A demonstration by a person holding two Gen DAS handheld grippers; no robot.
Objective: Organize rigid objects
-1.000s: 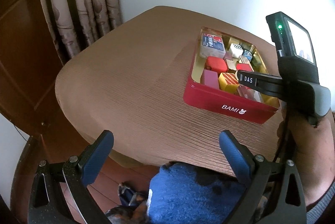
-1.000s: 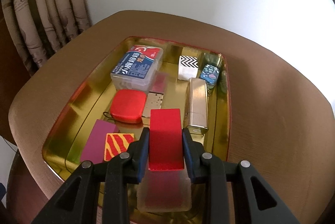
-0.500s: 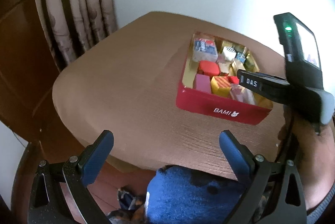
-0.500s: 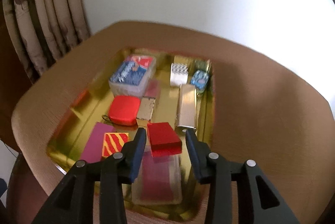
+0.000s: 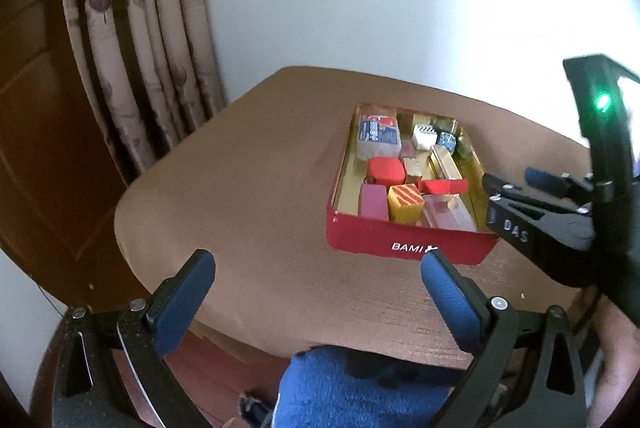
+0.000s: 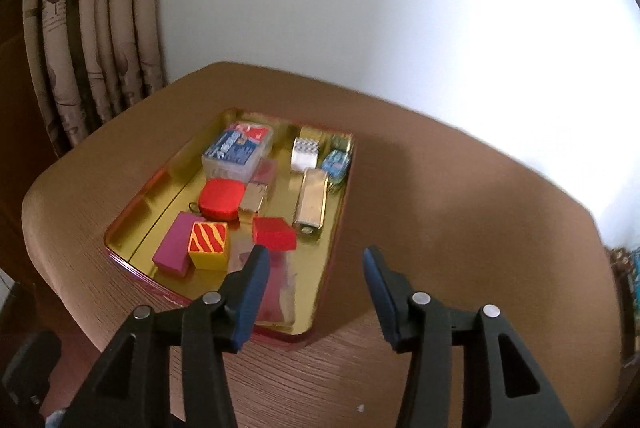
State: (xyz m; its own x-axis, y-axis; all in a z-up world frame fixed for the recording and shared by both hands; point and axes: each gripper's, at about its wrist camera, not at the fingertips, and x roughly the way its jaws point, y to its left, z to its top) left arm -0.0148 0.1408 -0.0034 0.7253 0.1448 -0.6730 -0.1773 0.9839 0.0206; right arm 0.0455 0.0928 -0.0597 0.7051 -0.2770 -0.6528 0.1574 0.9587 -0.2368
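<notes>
Tin (image 6: pixel 120 228) sits on the brown table (image 6: pixel 440 228), red outside, gold inside, small things packed in it; right gripper (image 6: pixel 312 292) hangs over its near right corner, jaws opening, nothing between them; red block (image 6: pixel 274 233) lies free in the tin, just beyond the left finger, resting on a clear case (image 6: pixel 280 292); beside it the yellow striped block (image 6: pixel 209 245) touches the magenta block (image 6: pixel 174 248); a gold bar (image 6: pixel 312 202) lies along the right wall; a red rounded case (image 6: pixel 221 198) sits mid-tin; left gripper (image 5: pixel 316 302) hovers over the table's near edge, jaws spread wide, empty; from there the tin (image 5: pixel 400 248) shows near the table's right side.
</notes>
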